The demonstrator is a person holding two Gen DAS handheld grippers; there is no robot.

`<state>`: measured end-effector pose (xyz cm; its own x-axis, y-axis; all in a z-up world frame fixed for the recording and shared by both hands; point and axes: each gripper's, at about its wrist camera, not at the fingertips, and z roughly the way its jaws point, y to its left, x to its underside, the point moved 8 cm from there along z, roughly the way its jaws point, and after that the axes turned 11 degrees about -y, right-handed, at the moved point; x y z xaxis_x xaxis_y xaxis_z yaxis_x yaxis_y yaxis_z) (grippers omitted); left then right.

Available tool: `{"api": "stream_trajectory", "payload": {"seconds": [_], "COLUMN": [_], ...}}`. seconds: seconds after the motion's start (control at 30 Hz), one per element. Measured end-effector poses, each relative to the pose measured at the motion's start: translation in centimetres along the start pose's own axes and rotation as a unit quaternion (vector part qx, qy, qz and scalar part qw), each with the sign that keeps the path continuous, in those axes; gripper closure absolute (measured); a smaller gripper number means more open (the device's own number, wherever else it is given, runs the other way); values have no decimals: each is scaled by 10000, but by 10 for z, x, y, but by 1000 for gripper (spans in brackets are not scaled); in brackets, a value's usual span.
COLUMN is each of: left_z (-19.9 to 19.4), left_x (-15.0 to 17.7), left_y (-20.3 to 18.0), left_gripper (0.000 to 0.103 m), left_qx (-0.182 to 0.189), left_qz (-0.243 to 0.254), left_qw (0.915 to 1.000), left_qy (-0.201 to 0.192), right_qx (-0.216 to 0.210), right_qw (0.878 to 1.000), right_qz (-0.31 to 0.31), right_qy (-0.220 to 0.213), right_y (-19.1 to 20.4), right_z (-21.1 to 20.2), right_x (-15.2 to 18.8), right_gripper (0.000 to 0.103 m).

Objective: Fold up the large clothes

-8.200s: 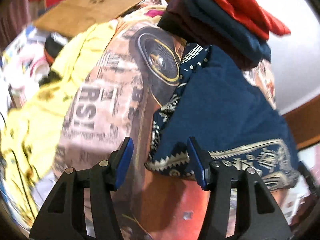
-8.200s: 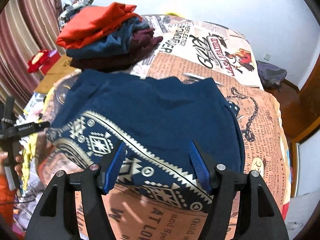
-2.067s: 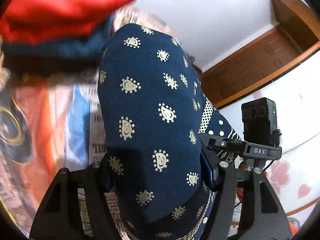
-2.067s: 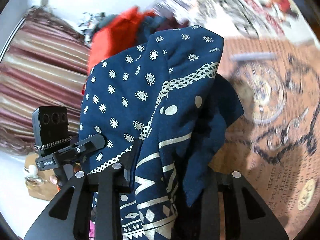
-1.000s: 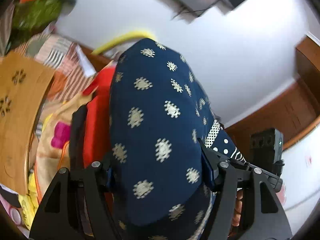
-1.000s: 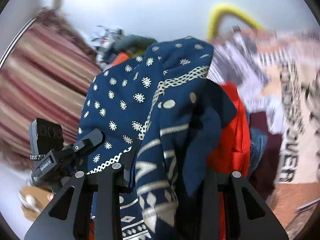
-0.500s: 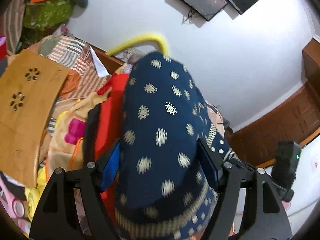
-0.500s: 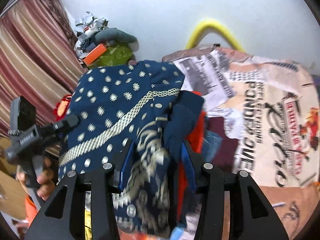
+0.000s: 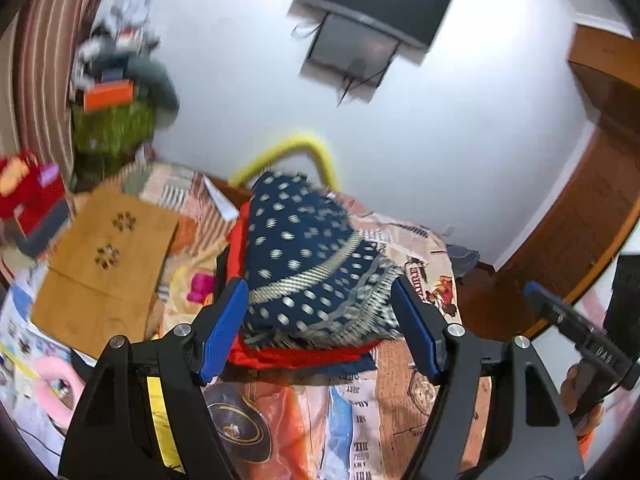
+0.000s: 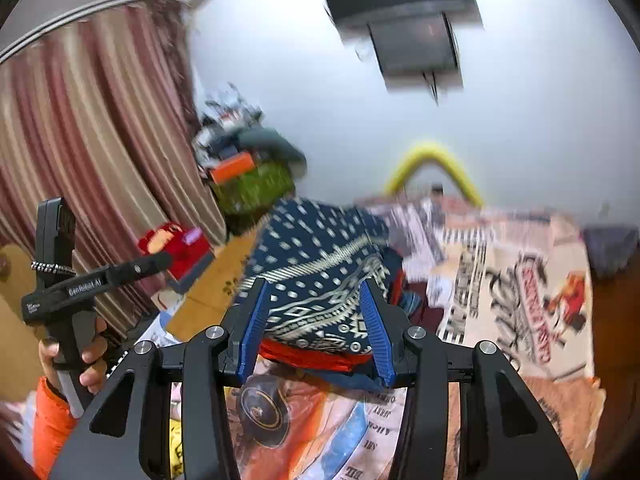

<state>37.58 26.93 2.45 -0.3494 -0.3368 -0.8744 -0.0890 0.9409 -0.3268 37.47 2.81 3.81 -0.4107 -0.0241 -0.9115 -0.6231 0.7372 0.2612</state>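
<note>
Folded navy patterned garment (image 9: 308, 264) lies on top of stack of folded clothes (image 9: 304, 354) (red, then blue layers beneath) on bed with printed bedspread (image 9: 424, 396). Left gripper (image 9: 320, 332) jaws spread wide, empty, framing stack, not touching garment. Right gripper (image 10: 316, 328) jaws parted, empty, near stack's front edge; contact with cloth cannot be told. Wooden board (image 9: 104, 268) left of stack. Yellow hoop (image 10: 432, 168) behind bed by wall; wall-mounted screen (image 9: 360, 44) above. Striped curtain (image 10: 92, 160) at left.
</note>
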Motion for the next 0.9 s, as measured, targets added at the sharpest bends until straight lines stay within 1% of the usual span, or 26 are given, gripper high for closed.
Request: {"api": "stream_trajectory", "payload": {"seconds": [0.07, 0.13, 0.2, 0.23, 0.27, 0.3, 0.4, 0.47, 0.53, 0.57, 0.6, 0.67, 0.7, 0.73, 0.77, 0.8, 0.83, 0.87, 0.9], "left_z": [-34, -61, -89, -103, -119, -130, -167, -180, -192, -196, -200, -205, -206, -208, -208, -209, -209, -208, -206], "left_x": [3, 7, 15, 19, 26, 30, 50, 62, 74, 78, 82, 88, 90, 92, 93, 94, 94, 94, 94], "left_y": [-22, -38, -55, -63, -71, -76, -90, -96, -101, -103, -103, -102, -101, -98, -94, -91, -86, -83, -79], "left_gripper": [31, 31, 31, 31, 31, 31, 31, 31, 31, 31, 31, 31, 29, 21, 16, 7, 3, 3, 2], "left_qx": [143, 245, 341, 390, 402, 382, 219, 142, 32, -7, -35, -132, -166, -205, -276, -358, -470, -568, -664], "left_qz": [202, 315, 487, 599, 748, 850, 1146, 1275, 1445, 1484, 1501, 1479, 1460, 1416, 1347, 1275, 1206, 1164, 1140], "left_qw": [9991, 9976, 9946, 9921, 9887, 9859, 9739, 9680, 9608, 9579, 9557, 9526, 9514, 9507, 9503, 9493, 9476, 9461, 9450], "left_qy": [-340, -564, -853, -1026, -1234, -1387, -1948, -2159, -2365, -2456, -2532, -2656, -2707, -2751, -2795, -2852, -2919, -2968, -2993], "right_qx": [-108, -285, -436, -444, -433, -431, -514, -524, -406, -318, -212, 2, 59, 122, 228, 319, 368, 405, 456], "right_qw": [9993, 9975, 9947, 9935, 9916, 9886, 9837, 9817, 9791, 9773, 9754, 9713, 9696, 9681, 9671, 9664, 9659, 9650, 9639], "right_qz": [-138, -191, -272, -325, -388, -438, -390, -379, -421, -476, -550, -657, -703, -738, -771, -806, -829, -839, -836], "right_qy": [-316, -619, -892, -993, -1154, -1371, -1680, -1789, -1949, -2041, -2122, -2287, -2342, -2390, -2414, -2420, -2427, -2451, -2485], "right_y": [15, 29, 44, 47, 51, 56, 62, 66, 66, 67, 67, 67, 67, 68, 67, 66, 66, 66, 65], "right_z": [-26, -51, -78, -85, -96, -110, -133, -142, -151, -155, -159, -164, -166, -168, -167, -167, -168, -167, -166], "right_x": [-2, -2, 1, 4, 6, 10, 23, 33, 39, 42, 46, 50, 51, 52, 52, 52, 52, 52, 50], "right_gripper": [60, 60, 59, 59, 58, 55, 52, 52, 52, 47, 37, 26, 22, 19, 14, 8, 4, 0, 0]}}
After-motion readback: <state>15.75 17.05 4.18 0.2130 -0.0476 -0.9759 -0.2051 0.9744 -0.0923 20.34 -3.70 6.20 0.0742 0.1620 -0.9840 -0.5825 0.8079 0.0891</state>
